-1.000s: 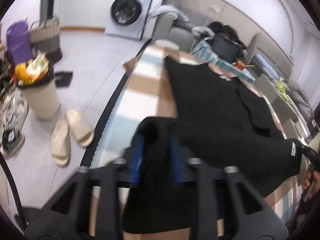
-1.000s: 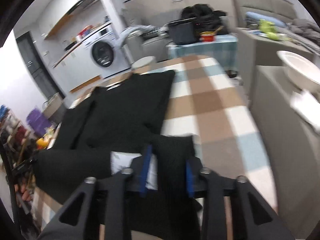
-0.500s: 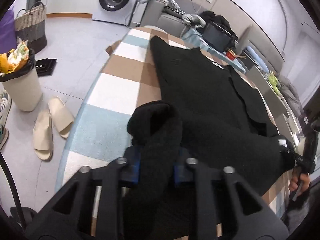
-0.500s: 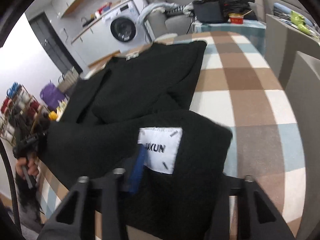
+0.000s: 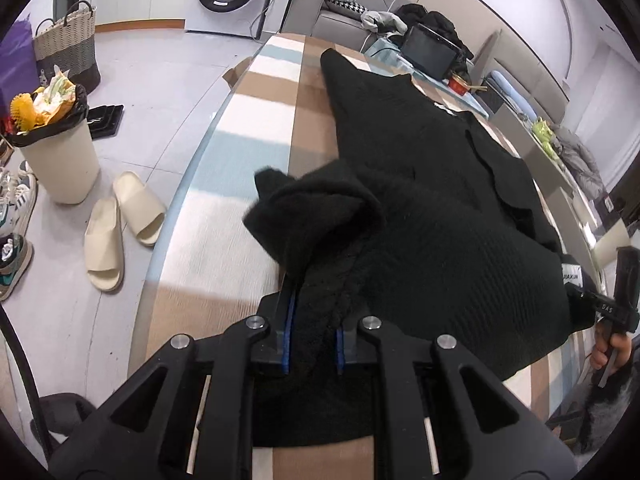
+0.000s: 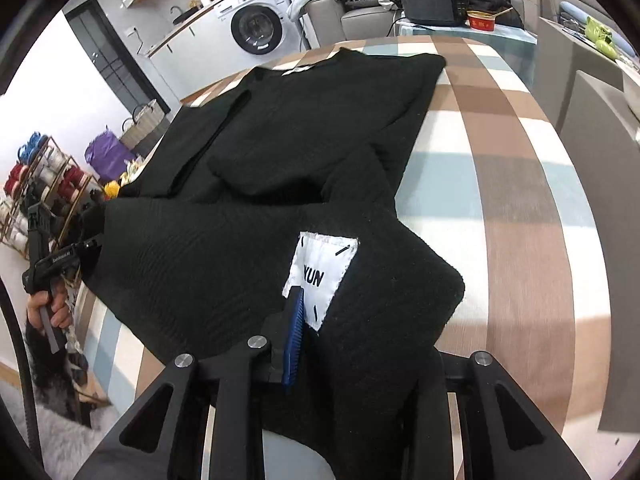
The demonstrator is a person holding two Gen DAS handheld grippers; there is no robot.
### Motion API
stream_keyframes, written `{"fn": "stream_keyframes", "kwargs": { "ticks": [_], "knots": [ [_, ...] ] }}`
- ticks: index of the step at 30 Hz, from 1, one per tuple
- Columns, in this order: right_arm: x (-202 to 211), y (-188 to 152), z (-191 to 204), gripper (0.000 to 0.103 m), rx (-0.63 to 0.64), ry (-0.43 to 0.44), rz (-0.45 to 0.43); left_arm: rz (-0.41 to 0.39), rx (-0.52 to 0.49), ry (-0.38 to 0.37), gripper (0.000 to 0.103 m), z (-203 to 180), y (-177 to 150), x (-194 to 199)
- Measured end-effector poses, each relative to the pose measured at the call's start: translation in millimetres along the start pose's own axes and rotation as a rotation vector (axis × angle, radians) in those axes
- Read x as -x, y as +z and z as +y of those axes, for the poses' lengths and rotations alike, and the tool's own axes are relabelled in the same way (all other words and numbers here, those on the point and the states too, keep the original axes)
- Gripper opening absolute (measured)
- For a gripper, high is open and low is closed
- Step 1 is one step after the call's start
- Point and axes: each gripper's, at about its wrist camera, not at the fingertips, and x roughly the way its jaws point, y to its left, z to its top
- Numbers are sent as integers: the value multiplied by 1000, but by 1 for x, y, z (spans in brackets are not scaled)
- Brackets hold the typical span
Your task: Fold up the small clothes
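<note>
A black knit sweater (image 5: 420,160) lies spread on the table's checked cloth (image 5: 260,120). Its near edge is bunched and raised off the cloth. My left gripper (image 5: 314,320) has that bunched left corner between its blue pads, and its jaws are closing on it. In the right wrist view the sweater (image 6: 312,120) shows a white label (image 6: 320,268) on the turned-over part. My right gripper (image 6: 360,340) is closing on that corner; one blue pad shows and fabric hides the other finger. Each view shows the other gripper at its edge, held in a hand.
The table's left edge drops to a floor with a full waste bin (image 5: 60,156), beige slippers (image 5: 120,224) and a woven basket (image 5: 66,52). A washing machine (image 6: 256,24) stands beyond the table. A grey cabinet (image 6: 592,100) stands close to the table's right side.
Both grippers' jaws have narrowed on the sweater's near edge. That edge has lifted and come forward over the body, turning the white label up.
</note>
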Motion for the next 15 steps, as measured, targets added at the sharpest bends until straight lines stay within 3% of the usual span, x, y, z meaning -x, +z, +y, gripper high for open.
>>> {"fn": "stream_keyframes", "kwargs": {
  "ticks": [1,4,5,9,15],
  "knots": [
    [1,-2,2,30,1,-9,-6,-6,-2,4,12,0,-4,4],
    [7,-4,0,55,-43,-16,-12,-7,23,6,19,4,-6,11],
    [12,-5,-2,59,-63,0,-11,-3,40,1,21,7,-7,15],
    [42,-21,-8,67,-100,41,-71,-16,95,7,44,24,-18,40],
    [62,-44,-14,68,-157,29,-97,-32,57,14,46,26,-42,67]
  ]
}}
